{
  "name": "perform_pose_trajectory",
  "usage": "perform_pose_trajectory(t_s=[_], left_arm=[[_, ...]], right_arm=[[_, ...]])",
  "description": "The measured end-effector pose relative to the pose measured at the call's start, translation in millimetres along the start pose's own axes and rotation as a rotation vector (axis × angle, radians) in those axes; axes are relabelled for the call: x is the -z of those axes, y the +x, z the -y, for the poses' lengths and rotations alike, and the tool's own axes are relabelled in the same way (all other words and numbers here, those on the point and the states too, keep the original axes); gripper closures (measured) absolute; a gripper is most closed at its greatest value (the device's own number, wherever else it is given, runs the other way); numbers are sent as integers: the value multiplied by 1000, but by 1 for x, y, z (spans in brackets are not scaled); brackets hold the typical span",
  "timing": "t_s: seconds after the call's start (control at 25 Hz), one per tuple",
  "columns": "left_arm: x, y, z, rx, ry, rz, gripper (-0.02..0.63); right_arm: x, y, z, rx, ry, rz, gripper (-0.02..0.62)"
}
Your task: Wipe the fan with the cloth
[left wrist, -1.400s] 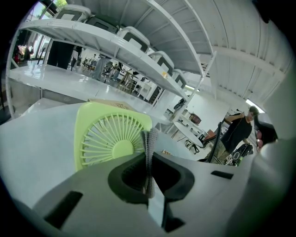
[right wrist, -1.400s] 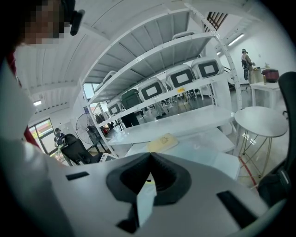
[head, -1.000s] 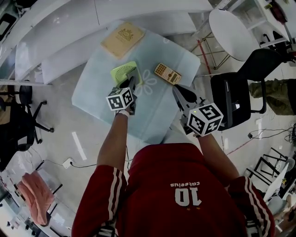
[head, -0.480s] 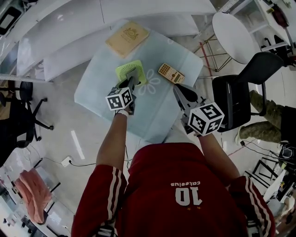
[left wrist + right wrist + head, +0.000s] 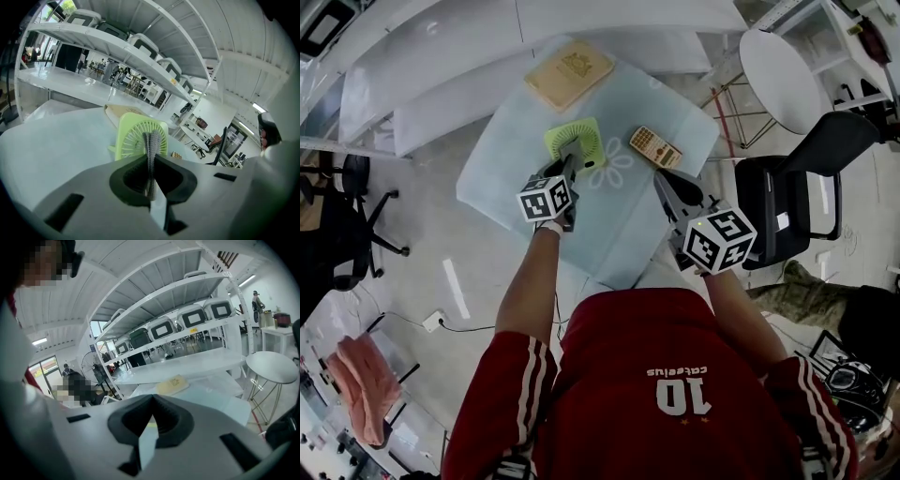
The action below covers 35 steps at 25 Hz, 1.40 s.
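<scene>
the left gripper (image 5: 569, 169) pinches a grey cloth (image 5: 151, 143), which reaches over the grille of the green fan (image 5: 558, 141) on the pale table (image 5: 502, 183). right of the fan lies a calculator (image 5: 654, 147). the right gripper (image 5: 662, 180), pressed together and empty, is above the table's right part.

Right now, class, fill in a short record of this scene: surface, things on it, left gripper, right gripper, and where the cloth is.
Surface: pale table
On it: green fan, calculator, tan book
Left gripper: shut on grey cloth
Right gripper: shut, nothing between its jaws
Cloth's place: in front of the fan's grille; contact cannot be told
</scene>
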<state>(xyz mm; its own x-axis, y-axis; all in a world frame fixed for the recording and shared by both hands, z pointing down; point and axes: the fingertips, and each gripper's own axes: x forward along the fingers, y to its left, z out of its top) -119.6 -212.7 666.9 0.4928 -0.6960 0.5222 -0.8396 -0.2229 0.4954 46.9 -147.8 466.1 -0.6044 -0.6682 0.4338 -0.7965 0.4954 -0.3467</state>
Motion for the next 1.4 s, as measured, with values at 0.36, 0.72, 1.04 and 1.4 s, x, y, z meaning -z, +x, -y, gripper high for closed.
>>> perform_pose_trajectory(t_s=[0.36,0.72,1.04,1.4], left_arm=[[1,-9,-10,-18,-7,8,584],[-1,-18,-21,-37,-2,11,584],[-4,-25,-27,-60,-1,20,584],[-3,-34,-32,-75,-12,28,584]], right_arm=[[3,-2,-3,-1,-2,-1,591],[5,0,-7,-8,-2,-5,591],[6,1,-10,-15,-1,-6,591],[11,5,-16,-26,3,-12,591]])
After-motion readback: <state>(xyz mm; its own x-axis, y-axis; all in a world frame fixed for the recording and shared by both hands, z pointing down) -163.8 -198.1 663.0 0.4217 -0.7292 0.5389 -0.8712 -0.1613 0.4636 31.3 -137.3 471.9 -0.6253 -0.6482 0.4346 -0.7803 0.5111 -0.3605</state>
